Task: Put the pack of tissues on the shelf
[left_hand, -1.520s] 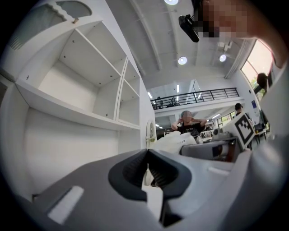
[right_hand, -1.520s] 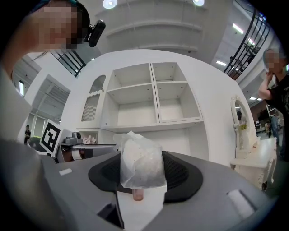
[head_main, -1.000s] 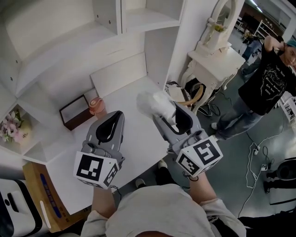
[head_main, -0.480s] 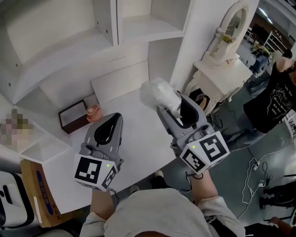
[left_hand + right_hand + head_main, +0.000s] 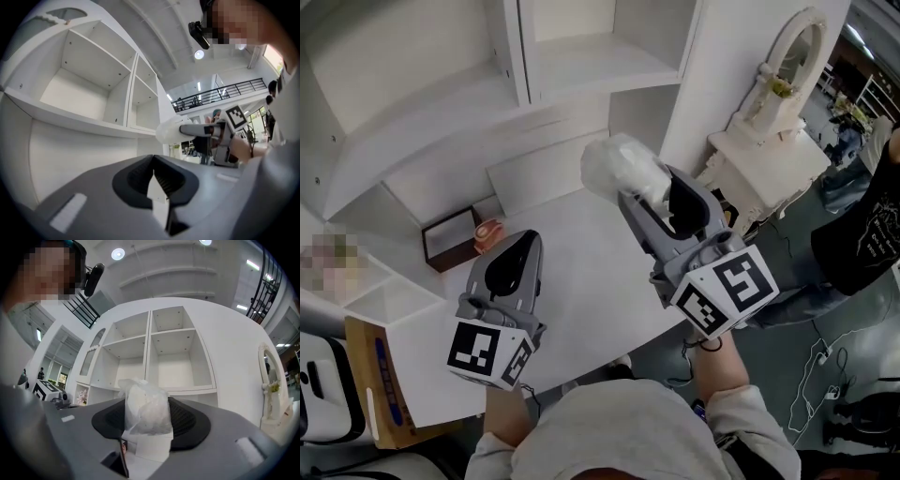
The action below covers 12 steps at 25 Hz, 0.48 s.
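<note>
In front of the shelf (image 5: 591, 67), you are clamping the pack of tissues (image 5: 622, 169) in your right hand-held gripper (image 5: 643, 194) above the surface (image 5: 581, 277), your left hand-held gripper (image 5: 531, 238) sitting with jaws together.

We see our left tongs (image 5: 153, 160) at the bottom, their dark ribbed pads meeting at the tips with nothing between them; up and to the left rises the white shelf (image 5: 70, 119), two open compartments side by side above a long ledge; off the right end of that ledge the right tongs (image 5: 183, 130) reach in level from the right, clamped on the pack of tissues (image 5: 165, 132), a pale bundle held in the air; behind it come the marker cube (image 5: 236, 117) and the hand (image 5: 242, 149) on the handle; farther back, a dark balcony railing (image 5: 220, 91) and a round ceiling lamp (image 5: 199, 54).
</note>
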Tool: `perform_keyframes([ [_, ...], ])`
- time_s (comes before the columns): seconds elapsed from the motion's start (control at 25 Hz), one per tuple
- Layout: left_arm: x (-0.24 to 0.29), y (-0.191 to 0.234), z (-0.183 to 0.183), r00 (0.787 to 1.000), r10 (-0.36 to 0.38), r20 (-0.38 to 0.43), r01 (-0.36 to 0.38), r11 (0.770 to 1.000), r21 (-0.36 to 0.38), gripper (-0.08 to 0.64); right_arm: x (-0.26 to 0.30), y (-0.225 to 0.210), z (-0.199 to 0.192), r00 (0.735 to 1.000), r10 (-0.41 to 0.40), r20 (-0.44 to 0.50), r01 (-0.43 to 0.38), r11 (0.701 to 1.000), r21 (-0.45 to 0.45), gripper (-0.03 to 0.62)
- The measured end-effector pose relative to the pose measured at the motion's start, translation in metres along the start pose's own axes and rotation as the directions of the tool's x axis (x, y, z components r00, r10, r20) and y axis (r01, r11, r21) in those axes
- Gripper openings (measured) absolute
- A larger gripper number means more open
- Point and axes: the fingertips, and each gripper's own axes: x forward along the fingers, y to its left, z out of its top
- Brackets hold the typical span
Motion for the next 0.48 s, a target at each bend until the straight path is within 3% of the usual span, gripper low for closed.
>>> perform_keyframes([
  [0.48, 0.018, 0.011, 0.003, 0.992, 0.122, 0.004, -0.123, 0.992, 0.006, 0.000, 0.039, -0.039, 0.045, 0.993, 0.094, 0.068, -0.091, 0.995, -0.042, 0.244],
])
